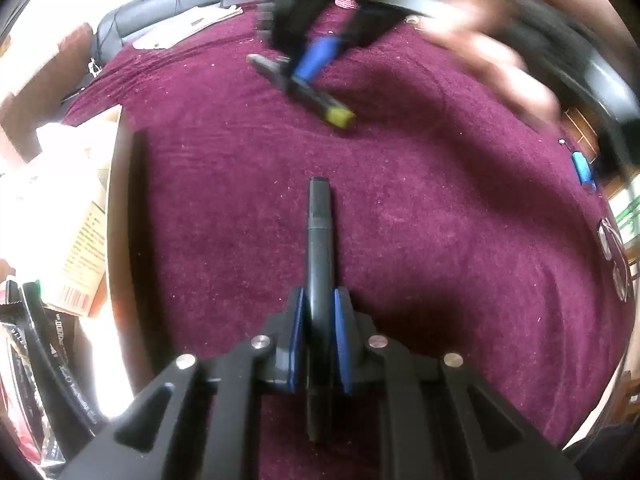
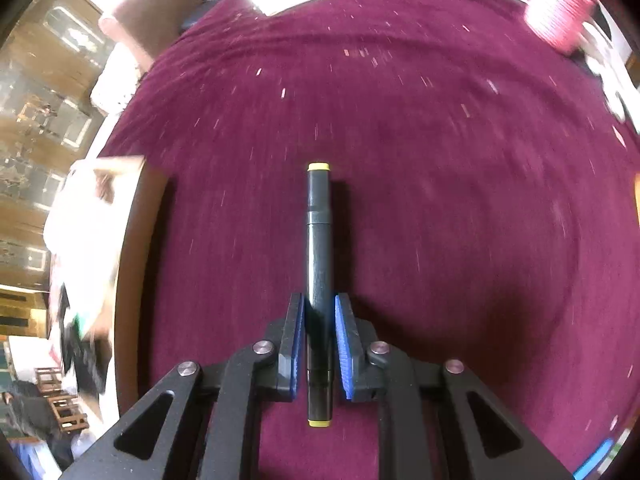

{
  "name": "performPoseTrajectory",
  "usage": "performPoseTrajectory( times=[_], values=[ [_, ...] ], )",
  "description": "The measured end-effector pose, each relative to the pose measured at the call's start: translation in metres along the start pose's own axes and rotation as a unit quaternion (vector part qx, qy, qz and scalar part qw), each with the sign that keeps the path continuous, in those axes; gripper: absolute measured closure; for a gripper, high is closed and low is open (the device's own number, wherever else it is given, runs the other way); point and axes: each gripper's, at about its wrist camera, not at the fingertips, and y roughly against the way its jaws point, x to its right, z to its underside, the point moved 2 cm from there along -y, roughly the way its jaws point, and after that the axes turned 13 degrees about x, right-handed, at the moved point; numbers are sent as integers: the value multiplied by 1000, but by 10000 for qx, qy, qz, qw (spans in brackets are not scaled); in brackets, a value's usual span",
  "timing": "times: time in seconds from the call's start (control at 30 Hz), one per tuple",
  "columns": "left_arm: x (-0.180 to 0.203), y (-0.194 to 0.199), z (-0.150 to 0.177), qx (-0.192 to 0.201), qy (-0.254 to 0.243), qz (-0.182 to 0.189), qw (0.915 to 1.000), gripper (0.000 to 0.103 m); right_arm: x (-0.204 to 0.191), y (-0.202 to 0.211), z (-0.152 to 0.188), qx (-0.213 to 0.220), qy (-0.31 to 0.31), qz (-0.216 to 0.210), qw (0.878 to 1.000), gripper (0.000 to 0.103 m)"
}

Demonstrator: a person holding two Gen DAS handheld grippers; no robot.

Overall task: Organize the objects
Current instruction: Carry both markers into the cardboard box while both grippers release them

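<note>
Two markers are held over a maroon cloth [image 1: 440, 220]: the left gripper [image 1: 319, 312] clamps a black marker [image 1: 319, 240], the right gripper [image 2: 318, 320] a yellow-capped marker [image 2: 318, 240]. Neither looks put away yet.

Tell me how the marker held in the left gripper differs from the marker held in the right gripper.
The left gripper clamps an all-black marker with a dark end cap; the right gripper clamps a black marker with yellow ends. The left view is sharp, while the maroon cloth behind the right one is streaked with blur. Both markers are slim, dark-barrelled and lie along the fingers.
</note>
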Motion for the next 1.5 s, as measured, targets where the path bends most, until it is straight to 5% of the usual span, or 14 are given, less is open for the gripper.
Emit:
performPoseTrajectory(
  times=[0.27,0.57,0.9,1.5],
  values=[
    [6,0,1,-10,-73,-82,9999,89,20,53,106,2,-526,-68,9986,86],
    [0,-2,-1,10,103,-11,9999,89,4,61,147,202,-675,56,9975,86],
    [6,-5,-3,10,-224,-162,9996,89,-9,57,157,400,-212,487,9978,86],
    [4,28,-15,524,-382,-200,9977,89,-27,84,149,753,-670,117,9948,86]
  ],
)
